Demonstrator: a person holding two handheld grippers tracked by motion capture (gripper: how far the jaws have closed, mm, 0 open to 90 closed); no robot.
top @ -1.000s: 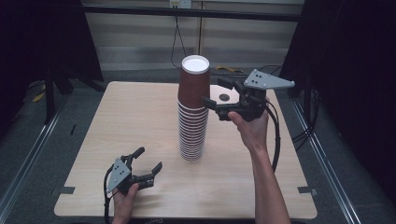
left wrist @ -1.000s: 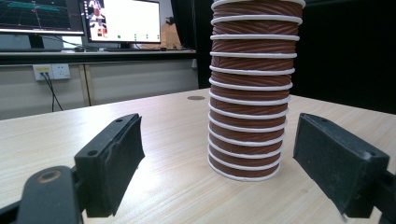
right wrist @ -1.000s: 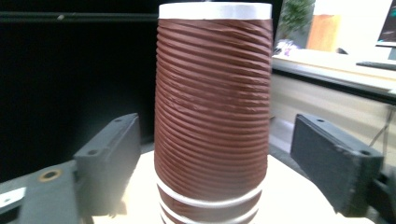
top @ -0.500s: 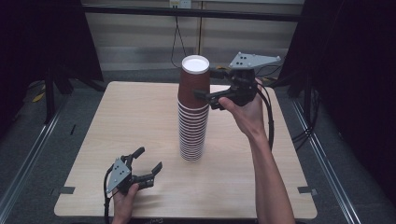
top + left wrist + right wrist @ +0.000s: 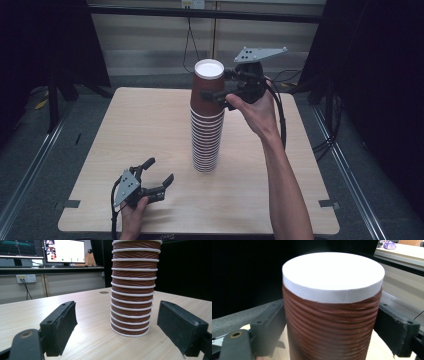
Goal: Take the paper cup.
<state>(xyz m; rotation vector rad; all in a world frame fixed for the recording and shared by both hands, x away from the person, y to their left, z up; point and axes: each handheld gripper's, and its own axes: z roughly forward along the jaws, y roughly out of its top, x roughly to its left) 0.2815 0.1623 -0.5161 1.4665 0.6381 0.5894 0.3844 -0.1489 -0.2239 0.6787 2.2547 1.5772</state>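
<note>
At the top of the stack of cups, my right gripper clasps the top cup, upside down, one jaw pressed on each ribbed side. That arm reaches high over the wooden table, gripper level. My left gripper rests low near the table's front edge, jaws parted and empty, facing the stack's base. Monitors glow behind.
</note>
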